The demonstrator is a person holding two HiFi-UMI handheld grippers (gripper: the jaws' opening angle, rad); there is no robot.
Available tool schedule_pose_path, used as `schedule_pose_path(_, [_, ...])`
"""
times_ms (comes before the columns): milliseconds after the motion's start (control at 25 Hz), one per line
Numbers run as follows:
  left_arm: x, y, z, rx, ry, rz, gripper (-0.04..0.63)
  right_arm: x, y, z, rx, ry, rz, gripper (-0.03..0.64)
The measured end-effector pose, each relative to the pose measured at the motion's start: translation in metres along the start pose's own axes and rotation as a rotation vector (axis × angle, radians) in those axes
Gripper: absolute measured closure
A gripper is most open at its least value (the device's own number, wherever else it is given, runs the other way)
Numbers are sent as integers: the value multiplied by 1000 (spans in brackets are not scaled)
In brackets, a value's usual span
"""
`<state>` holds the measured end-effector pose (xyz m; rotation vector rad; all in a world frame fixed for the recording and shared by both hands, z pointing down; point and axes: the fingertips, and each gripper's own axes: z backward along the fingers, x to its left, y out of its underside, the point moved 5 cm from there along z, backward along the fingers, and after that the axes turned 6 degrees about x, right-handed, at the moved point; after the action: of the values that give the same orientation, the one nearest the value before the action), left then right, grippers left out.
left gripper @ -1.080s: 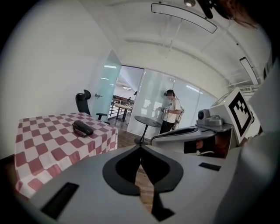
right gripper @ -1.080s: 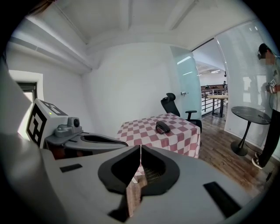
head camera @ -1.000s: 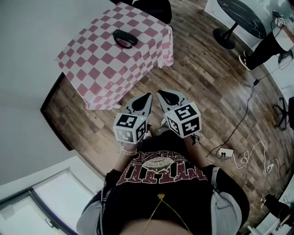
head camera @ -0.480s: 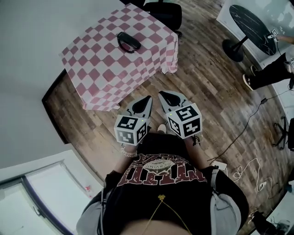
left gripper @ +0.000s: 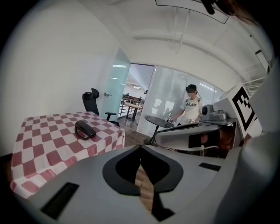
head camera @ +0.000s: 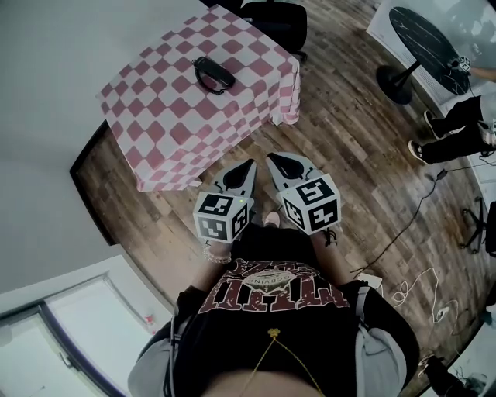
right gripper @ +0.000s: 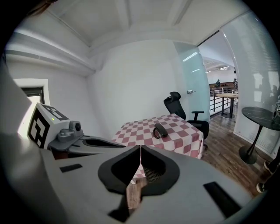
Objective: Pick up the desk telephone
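Note:
The black desk telephone lies on the pink-and-white checked tablecloth of a table, toward its far side. Both grippers hang side by side over the wooden floor, well short of the table and pointing at it. My left gripper is shut with nothing in it, and so is my right gripper. In the left gripper view the telephone sits far ahead on the table, left of the closed tips. In the right gripper view the telephone is straight ahead, above the closed tips.
A black office chair stands behind the table. A round black pedestal table and a person's legs are at the far right, with cables on the floor. A white wall runs along the left.
Both grippers have been carried a little toward the table, still side by side and shut. The telephone lies as before. The legs at the right have shifted.

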<state>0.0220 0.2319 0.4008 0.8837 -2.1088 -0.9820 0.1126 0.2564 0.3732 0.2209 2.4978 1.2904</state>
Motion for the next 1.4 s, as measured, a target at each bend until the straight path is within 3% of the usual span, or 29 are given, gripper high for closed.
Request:
schedule_pose_path(760, [90, -75, -72, 0, 82, -45, 588, -52, -75, -89, 3, 51, 12, 595])
schedule_pose_path(1400, [162, -81, -73, 24, 45, -7, 588, -44, -99, -158, 32, 14, -4, 595])
